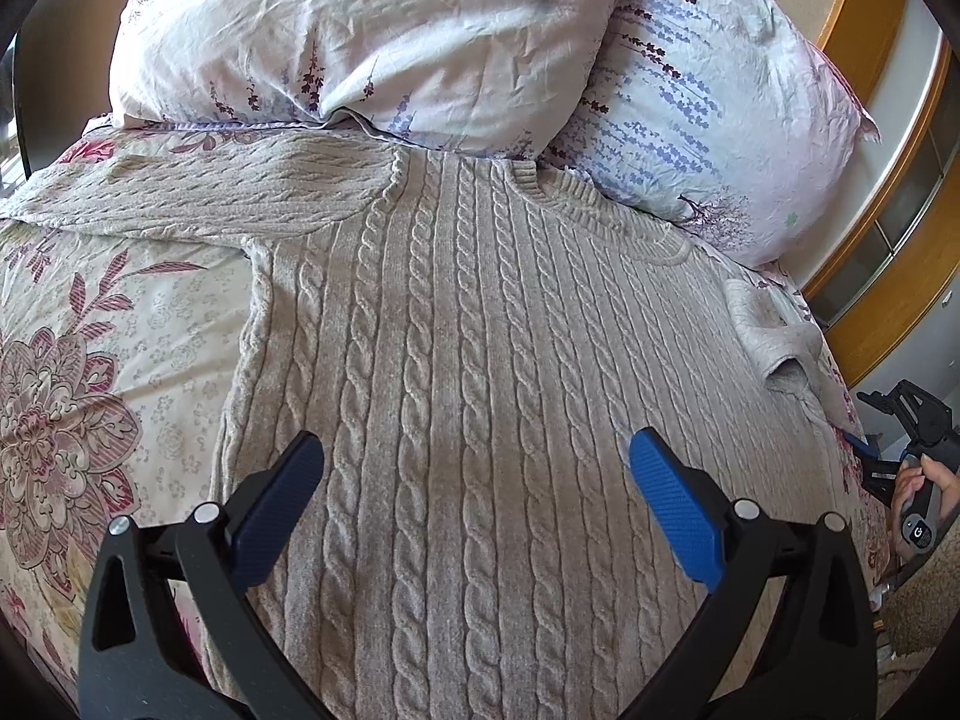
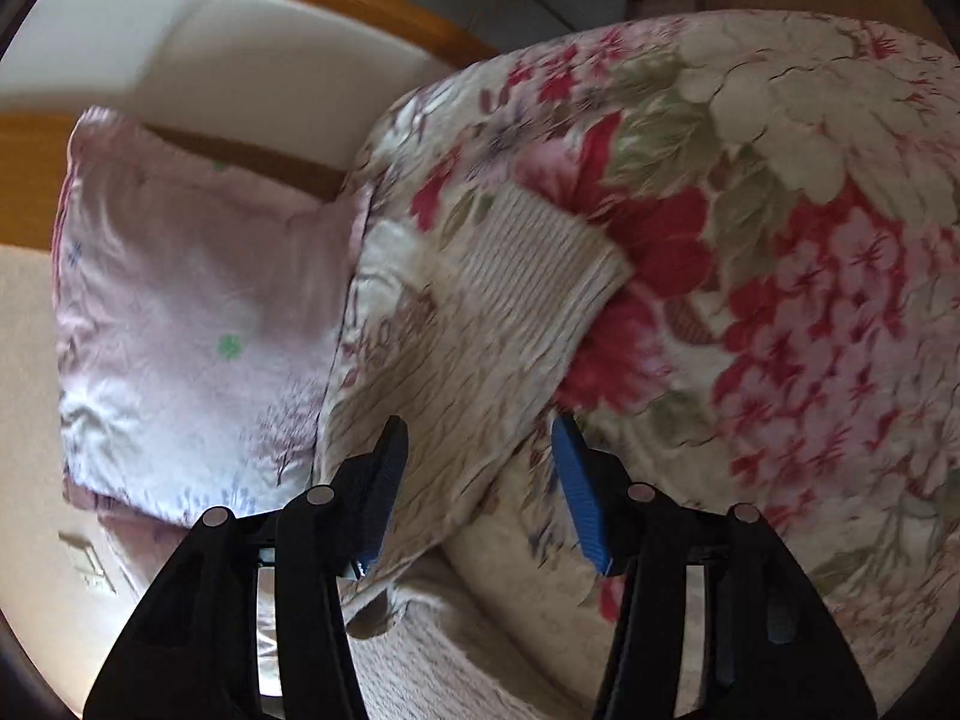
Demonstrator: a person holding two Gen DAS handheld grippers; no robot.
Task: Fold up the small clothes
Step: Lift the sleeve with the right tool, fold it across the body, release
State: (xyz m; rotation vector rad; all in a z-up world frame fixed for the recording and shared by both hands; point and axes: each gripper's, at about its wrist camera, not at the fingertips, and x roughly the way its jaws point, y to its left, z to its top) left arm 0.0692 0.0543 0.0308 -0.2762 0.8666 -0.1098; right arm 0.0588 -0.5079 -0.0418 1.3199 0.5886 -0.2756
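beige cable-knit sweater lies flat on the bed, collar touching the pillows. left tool hovers wide open above it. right tool, partly open, straddles the sleeve.

You are working in a home bedroom: floral bedspread, two printed pillows against a wooden headboard, knitted sweater laid flat.
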